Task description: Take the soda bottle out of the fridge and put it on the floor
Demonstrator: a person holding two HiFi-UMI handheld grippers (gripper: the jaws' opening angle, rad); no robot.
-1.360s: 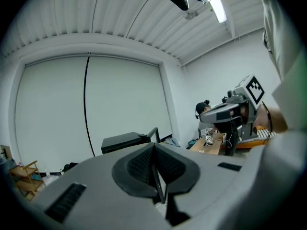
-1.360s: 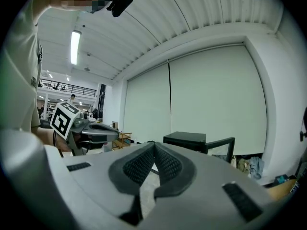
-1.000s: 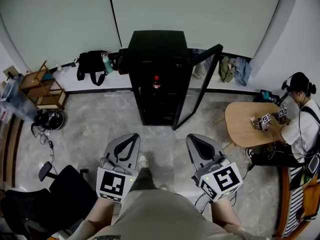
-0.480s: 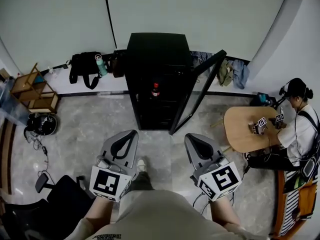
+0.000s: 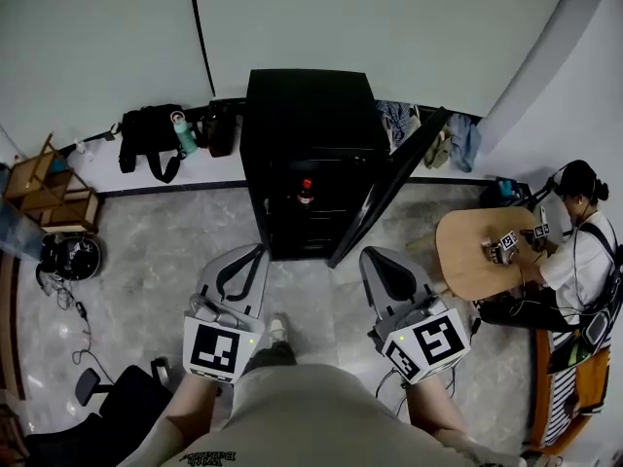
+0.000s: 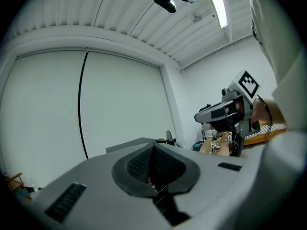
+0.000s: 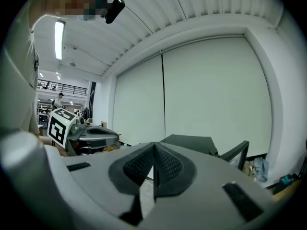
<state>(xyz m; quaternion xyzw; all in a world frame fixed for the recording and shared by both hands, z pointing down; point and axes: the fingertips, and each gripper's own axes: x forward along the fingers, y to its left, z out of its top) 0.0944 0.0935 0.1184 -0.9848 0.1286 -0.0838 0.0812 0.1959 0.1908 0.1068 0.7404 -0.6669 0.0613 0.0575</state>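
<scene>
Sitting upright inside open fridge (image 5: 307,105), soda bottle (image 5: 306,193) is showing red cap, dark body. Jaws on left gripper (image 5: 251,253) and right gripper (image 5: 374,257) are pressing together, empty.

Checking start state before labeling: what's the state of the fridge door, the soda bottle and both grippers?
Fridge door: open, swung out to the right.
Soda bottle: upright on a shelf inside the fridge, untouched.
Left gripper: jaws together, nothing held.
Right gripper: jaws together, nothing held.
</scene>
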